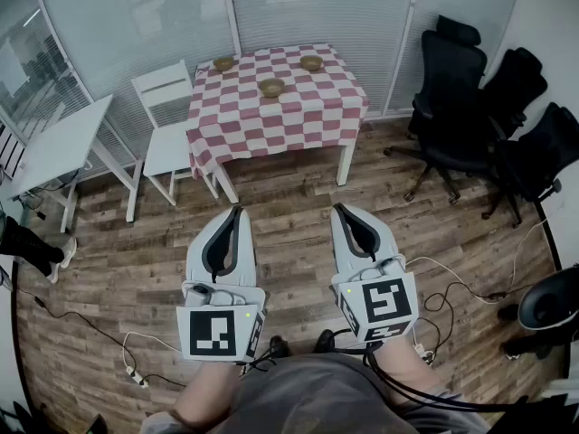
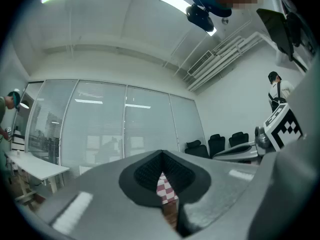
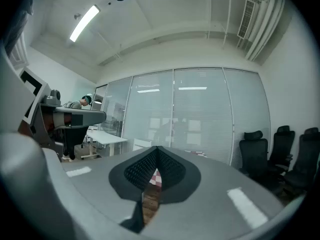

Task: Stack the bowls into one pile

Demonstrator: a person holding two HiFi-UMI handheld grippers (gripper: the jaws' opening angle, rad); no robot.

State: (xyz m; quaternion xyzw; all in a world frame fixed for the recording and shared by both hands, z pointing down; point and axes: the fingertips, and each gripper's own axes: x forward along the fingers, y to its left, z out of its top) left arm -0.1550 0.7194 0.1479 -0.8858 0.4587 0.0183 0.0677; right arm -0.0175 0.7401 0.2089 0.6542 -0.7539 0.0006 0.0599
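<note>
Bowls: three brown ones, all apart and none stacked. One [image 1: 223, 63] is at the desk's upper left, one [image 1: 311, 62] at its upper right, and one [image 1: 271, 87] between them, lower in the frame.
Desk [image 1: 298, 120]: covered in a red-and-white checked cloth, upper middle of the head view.
Left gripper [image 1: 237, 212]: lower left of centre, over the wood floor [image 1: 289, 206]. Its fingers [image 2: 90, 194] are pressed together at the tips with nothing between them.
Right gripper [image 1: 338, 208]: lower right of centre. Its fingers [image 3: 225, 184] are likewise closed tip to tip and empty.
Key relation: the bowls lie straight up-frame from both grippers, well apart from them, with bare floor between. Both grippers point toward the desk.
Nearer hand: probably the left for the upper-left bowl and the right for the upper-right one. The middle bowl looks about equal.
Step judged: the approach has not yet begun, and the fingers must spread before any grasp.
</note>
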